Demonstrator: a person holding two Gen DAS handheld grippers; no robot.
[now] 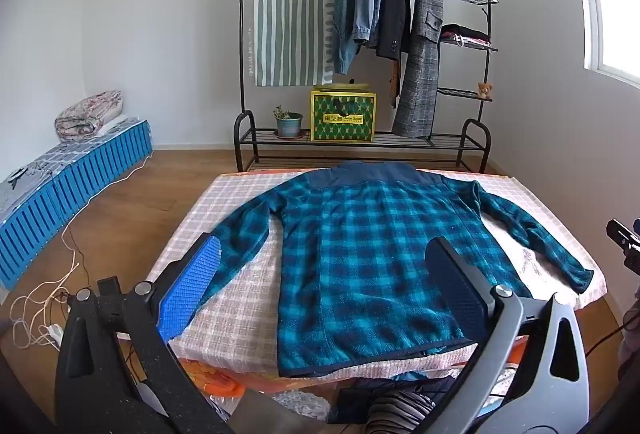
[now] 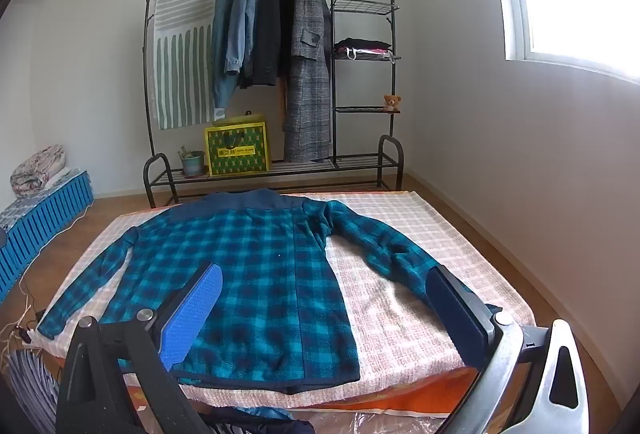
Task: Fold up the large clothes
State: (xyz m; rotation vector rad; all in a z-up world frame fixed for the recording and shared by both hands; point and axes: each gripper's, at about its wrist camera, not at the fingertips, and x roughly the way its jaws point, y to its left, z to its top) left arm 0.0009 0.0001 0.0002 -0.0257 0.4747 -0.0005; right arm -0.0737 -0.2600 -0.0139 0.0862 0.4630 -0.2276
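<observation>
A teal and navy plaid fleece jacket (image 1: 372, 258) lies flat, back up, on a table covered with a checked cloth (image 1: 240, 298). Its collar points away and both sleeves are spread outward. My left gripper (image 1: 320, 274) is open and empty, held above the jacket's hem and near its left sleeve. In the right wrist view the jacket (image 2: 248, 274) fills the table (image 2: 400, 314). My right gripper (image 2: 326, 294) is open and empty above the jacket's right side, with its right finger (image 2: 456, 310) near the right sleeve's cuff.
A black clothes rack (image 1: 360, 33) with hanging coats, a yellow-green box (image 1: 343, 115) and a potted plant (image 1: 287, 121) stands behind the table. A blue bench (image 1: 72, 185) lies at left. Cables (image 1: 44, 306) trail on the wooden floor. Loose clothes (image 1: 400, 406) lie below the near table edge.
</observation>
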